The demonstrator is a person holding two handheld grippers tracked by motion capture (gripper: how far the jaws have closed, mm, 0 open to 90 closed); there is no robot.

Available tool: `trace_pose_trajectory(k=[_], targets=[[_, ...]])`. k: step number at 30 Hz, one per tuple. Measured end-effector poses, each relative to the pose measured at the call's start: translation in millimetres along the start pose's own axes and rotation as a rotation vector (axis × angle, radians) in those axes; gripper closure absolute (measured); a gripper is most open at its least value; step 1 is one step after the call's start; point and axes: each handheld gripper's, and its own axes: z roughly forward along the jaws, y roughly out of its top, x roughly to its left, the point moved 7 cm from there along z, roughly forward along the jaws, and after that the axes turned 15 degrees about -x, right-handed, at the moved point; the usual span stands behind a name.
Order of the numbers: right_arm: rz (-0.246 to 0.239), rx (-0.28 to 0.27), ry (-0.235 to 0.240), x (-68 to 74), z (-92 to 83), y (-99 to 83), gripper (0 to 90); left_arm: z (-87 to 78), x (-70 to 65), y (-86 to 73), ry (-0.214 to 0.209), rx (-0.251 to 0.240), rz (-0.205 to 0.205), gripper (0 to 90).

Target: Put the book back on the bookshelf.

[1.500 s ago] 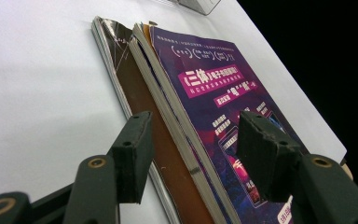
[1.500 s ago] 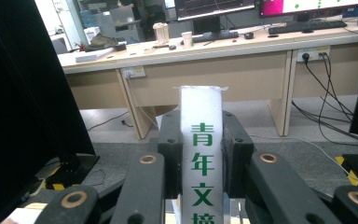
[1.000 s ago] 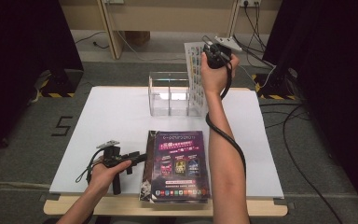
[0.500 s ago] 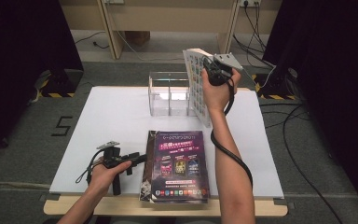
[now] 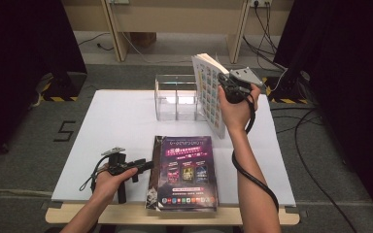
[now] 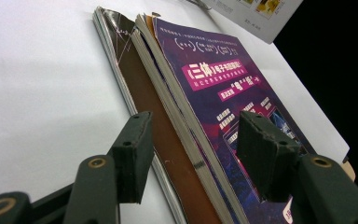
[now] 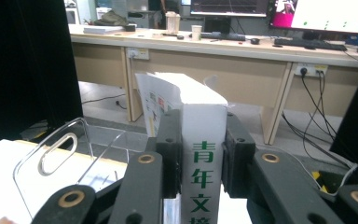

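A white magazine [image 5: 209,97] with small coloured pictures on its cover hangs upright in the air, just right of a clear acrylic rack [image 5: 175,97]. My right gripper [image 5: 223,83] is shut on its spine [image 7: 200,121], which bears green characters. At the table's front lies a stack of magazines with a purple cover on top [image 5: 187,170]. My left gripper [image 5: 143,166] rests on the table at that stack's left edge. Its jaws stand open, one on each side of the stack's edge [image 6: 186,135], and the pads do not press on it.
The clear rack [image 7: 51,154] has upright dividers and stands at the back middle of the white table [image 5: 116,121]. Cables [image 5: 315,141] lie on the floor at the right. A wooden desk [image 5: 175,19] stands behind, and dark curtains hang at both sides.
My right hand has brought the white magazine nearer and lower, from behind the rack to its right side. The left hand has kept still.
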Motion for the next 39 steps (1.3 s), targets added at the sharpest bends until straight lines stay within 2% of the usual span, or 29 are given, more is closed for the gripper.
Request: trace_pose_trajectory(k=[7, 16, 20, 26, 33, 39], targets=[[0.011, 0.015, -0.038, -2.9, -18.1, -5.1, 72.6, -0.3, -1.1, 0.7, 0.001, -0.004, 0.000, 45.1], [0.034, 0.052, -0.052, -11.6, -33.5, -12.7, 69.1, -0.1, -1.1, 0.1, 0.001, 0.000, 0.003, 45.1], [0.059, 0.060, -0.036, -14.6, -34.5, -17.2, 67.1, 0.8, -1.0, -0.9, 0.001, 0.002, 0.001, 45.1], [0.044, 0.062, -0.012, -10.4, -33.5, -17.0, 65.2, 1.2, -1.2, -1.4, 0.000, 0.002, -0.001, 45.2], [0.047, 0.072, 0.033, 1.9, -25.6, -16.7, 64.6, -0.1, -1.2, 0.8, 0.000, -0.005, -0.001, 45.1], [0.040, 0.088, 0.036, 9.0, -19.8, -20.4, 66.6, -1.3, -0.2, 2.6, 0.001, -0.006, 0.002, 45.1]])
